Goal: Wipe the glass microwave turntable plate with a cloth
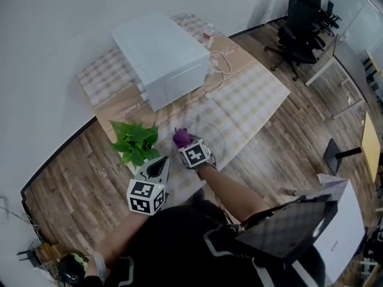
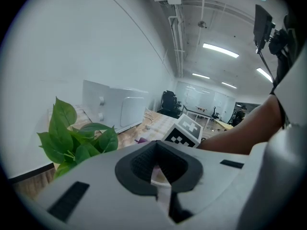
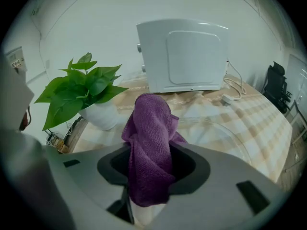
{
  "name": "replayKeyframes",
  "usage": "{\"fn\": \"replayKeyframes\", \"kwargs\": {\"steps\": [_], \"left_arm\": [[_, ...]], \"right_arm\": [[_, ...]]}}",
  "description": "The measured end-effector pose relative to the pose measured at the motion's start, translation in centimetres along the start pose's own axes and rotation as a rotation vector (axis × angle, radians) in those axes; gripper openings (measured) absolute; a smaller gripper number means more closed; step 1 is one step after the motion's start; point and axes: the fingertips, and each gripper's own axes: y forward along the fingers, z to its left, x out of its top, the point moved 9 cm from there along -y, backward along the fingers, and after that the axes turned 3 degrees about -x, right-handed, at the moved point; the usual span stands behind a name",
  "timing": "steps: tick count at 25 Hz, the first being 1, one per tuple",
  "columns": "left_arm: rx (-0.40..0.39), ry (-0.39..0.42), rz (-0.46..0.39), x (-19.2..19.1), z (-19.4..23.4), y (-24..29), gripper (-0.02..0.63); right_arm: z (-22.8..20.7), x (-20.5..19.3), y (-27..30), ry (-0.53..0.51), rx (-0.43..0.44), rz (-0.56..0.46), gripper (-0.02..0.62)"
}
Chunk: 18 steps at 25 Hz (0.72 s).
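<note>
The right gripper (image 1: 188, 143) has its claw squeezed tight on a purple cloth (image 3: 148, 152). The cloth sticks up out of the jaws in a soft, bunched lump. Just past it lies the glass plate (image 3: 225, 140), flat on the checked table cover (image 1: 251, 94). From the right gripper's own view the plate is at about 2 o'clock from the cloth. In that view the cloth seems to be just above the plate's near edge, but it is hard to tell if they touch.

The left gripper (image 1: 160, 166) has its claw closed, with nothing in it. It is held off to the side, at about 8 o'clock from the right gripper in the head view, and its tips point up, away from the plate.

A leafy green plant (image 1: 135, 141) in a white pot stands at 9 o'clock from the cloth, close by. A white microwave (image 1: 161, 57) sits farther back on the table, at about 12 o'clock from the plate, with a white cord (image 1: 219, 63) beside it.
</note>
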Motion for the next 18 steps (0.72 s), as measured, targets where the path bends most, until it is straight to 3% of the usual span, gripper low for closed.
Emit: {"fn": "replayKeyframes", "kwargs": {"steps": [7, 13, 18], "left_arm": [[0.062, -0.02, 0.003, -0.8, 1.0, -1.7, 0.002], [0.058, 0.021, 0.012, -0.9, 0.8, -1.6, 0.003], [0.038, 0.004, 0.013, -0.9, 0.5, -1.0, 0.003]], "right_arm": [[2.6, 1.6, 2.4, -0.078, 0.044, 0.019, 0.187], [2.2, 0.9, 2.8, -0.039, 0.043, 0.023, 0.187], [1.6, 0.1, 2.1, -0.004, 0.025, 0.036, 0.187]]}}
